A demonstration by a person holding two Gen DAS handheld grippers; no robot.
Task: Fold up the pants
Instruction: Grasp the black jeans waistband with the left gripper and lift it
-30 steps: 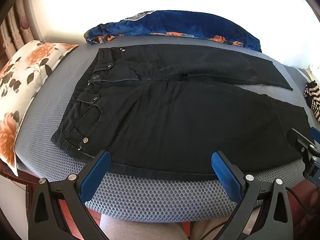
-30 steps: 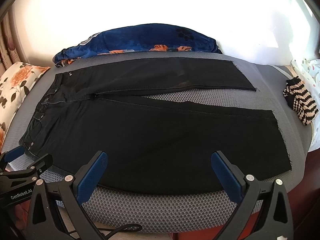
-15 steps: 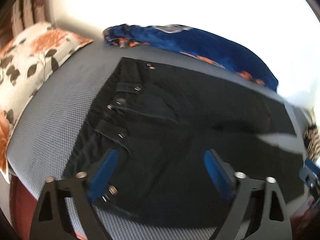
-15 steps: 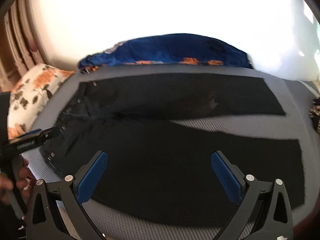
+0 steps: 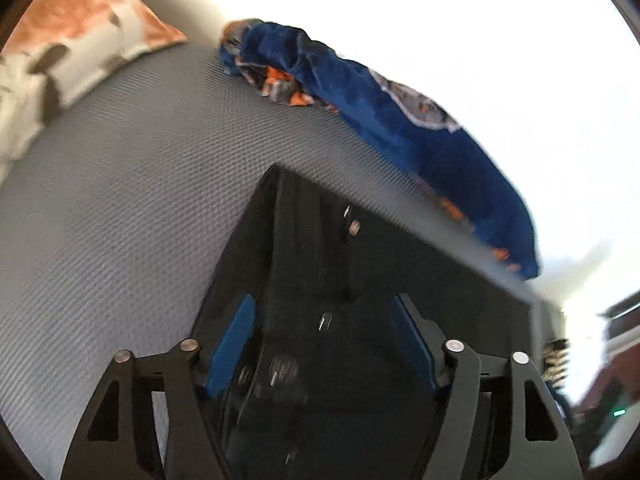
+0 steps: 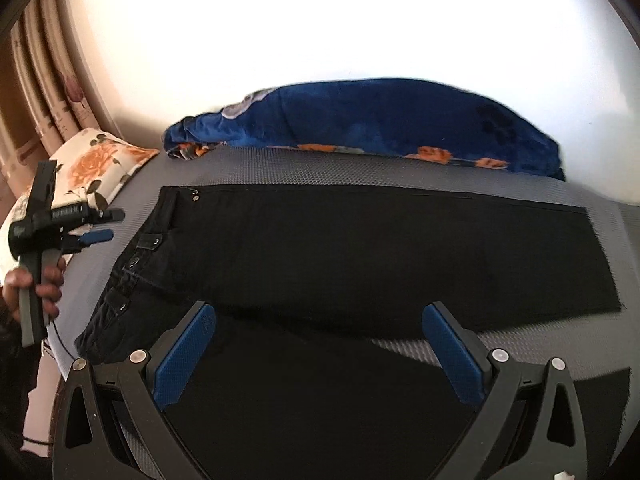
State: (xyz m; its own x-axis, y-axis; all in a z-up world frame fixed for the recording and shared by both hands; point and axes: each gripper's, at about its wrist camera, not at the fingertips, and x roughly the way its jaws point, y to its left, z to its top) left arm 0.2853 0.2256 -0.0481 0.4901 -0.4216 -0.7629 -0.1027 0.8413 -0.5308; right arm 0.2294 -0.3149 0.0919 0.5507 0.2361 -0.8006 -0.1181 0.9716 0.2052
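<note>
Left wrist view: the left claw [image 5: 322,344] hangs over the waistband end of the black pants [image 5: 360,280] on the grey bed [image 5: 120,200], its jaws partly apart and just been closing, cloth below but not pinched

Right wrist view: the right claw [image 6: 318,354] stands wide above the spread pants [image 6: 360,248]; a hand [image 6: 34,284] holds the left claw [image 6: 105,225] beside the waistband

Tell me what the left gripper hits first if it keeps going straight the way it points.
Most likely the black pants: the left gripper points down at their waistband end, jaws open and just closing, with nothing clamped. The picture is blurred, so how near the cloth is remains unclear.
</note>
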